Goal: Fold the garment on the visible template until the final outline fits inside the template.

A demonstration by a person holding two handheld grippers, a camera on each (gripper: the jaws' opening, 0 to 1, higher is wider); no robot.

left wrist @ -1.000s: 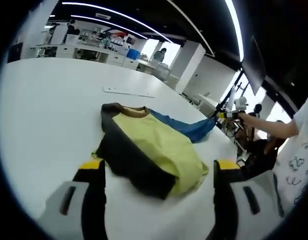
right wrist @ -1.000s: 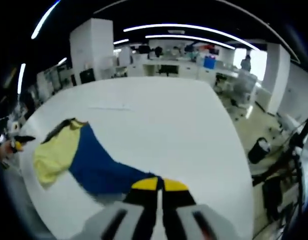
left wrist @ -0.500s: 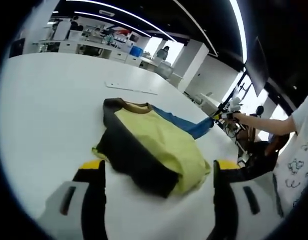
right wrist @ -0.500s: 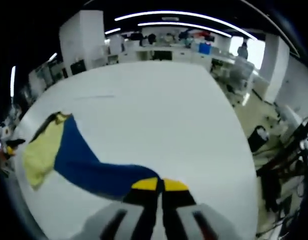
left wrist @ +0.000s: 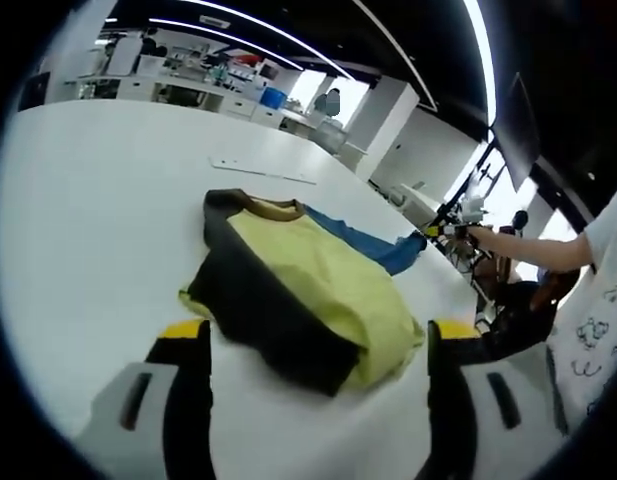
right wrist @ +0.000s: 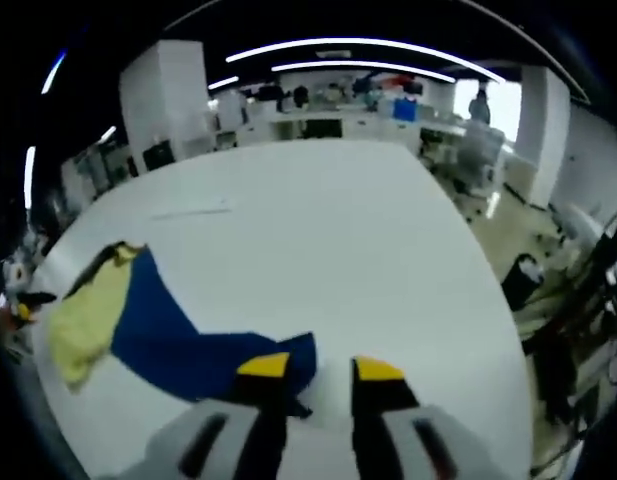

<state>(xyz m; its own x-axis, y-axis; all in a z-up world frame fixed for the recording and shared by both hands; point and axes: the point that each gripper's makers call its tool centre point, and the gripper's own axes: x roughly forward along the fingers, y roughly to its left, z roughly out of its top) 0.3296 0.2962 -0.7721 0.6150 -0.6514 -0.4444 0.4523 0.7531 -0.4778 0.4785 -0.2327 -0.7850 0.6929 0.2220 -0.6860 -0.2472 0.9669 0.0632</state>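
A shirt [left wrist: 308,295] lies crumpled on the white bench [left wrist: 88,200], its yellow body bordered by a black panel on one side and a blue sleeve [left wrist: 373,248] trailing off toward the far edge. In the left gripper view the left tongs [left wrist: 316,345] hang released, jaws spread wide with the near end of the shirt between them but not touched. Beyond the sleeve tip the right tongs [left wrist: 446,230] appear small at the bench edge, held out on a person's arm [left wrist: 533,250]. In the right gripper view the right tongs [right wrist: 320,368] stand parted, gripping nothing; the blue sleeve [right wrist: 198,340] lies flat on the bench [right wrist: 338,230] with its end just beside the left jaw, touching or nearly so. From there the sleeve runs back to the yellow part [right wrist: 83,310] and the dark collar. A thin pale strip [left wrist: 260,172] lies on the bench well past the shirt. Desks and shelving stand in the room behind.
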